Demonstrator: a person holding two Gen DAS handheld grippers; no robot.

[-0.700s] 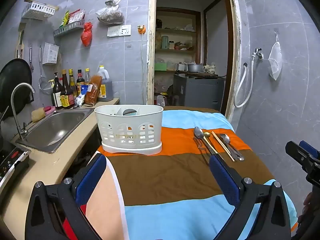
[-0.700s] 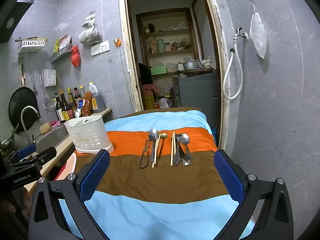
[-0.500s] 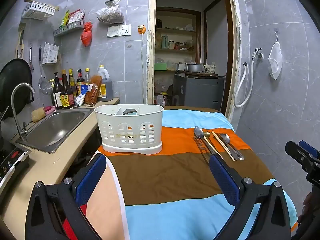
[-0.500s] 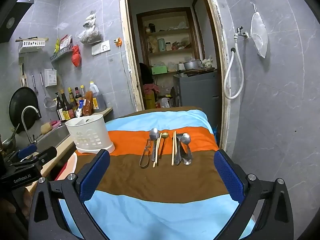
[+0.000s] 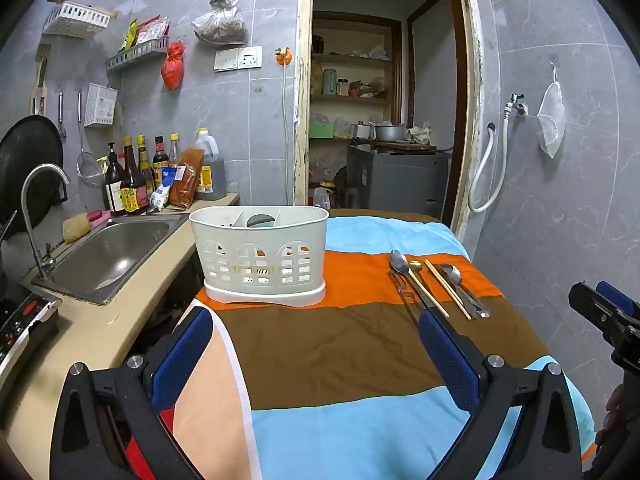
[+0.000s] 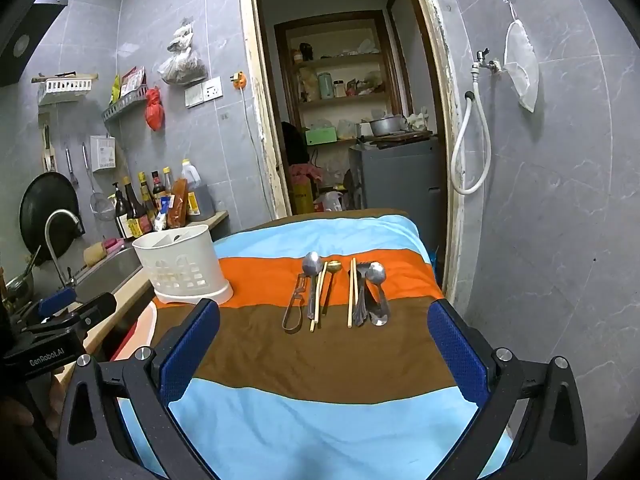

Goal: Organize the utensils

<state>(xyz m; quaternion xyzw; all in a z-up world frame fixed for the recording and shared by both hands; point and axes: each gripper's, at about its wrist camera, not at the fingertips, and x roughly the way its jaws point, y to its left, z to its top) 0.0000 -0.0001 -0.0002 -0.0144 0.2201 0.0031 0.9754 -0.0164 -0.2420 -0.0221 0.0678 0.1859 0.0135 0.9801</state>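
Note:
A white plastic utensil caddy point(image 5: 259, 254) with divided compartments stands on the striped cloth, also seen at left in the right wrist view point(image 6: 182, 264). A row of utensils lies on the orange and brown stripes: spoons point(image 6: 312, 266), chopsticks point(image 6: 351, 294), a peeler-like tool point(image 6: 294, 308); they show to the right in the left wrist view point(image 5: 436, 284). My left gripper point(image 5: 316, 354) is open and empty, in front of the caddy. My right gripper point(image 6: 324, 348) is open and empty, short of the utensils.
The striped cloth point(image 6: 320, 360) covers a table. A counter with a steel sink point(image 5: 108, 256), tap and sauce bottles point(image 5: 132, 184) runs along the left. A doorway point(image 6: 348, 120) lies behind the table; a tiled wall with a hose point(image 6: 472, 148) is on the right.
The right wrist view has crept slightly forward toward the utensils. The left gripper has not visibly moved.

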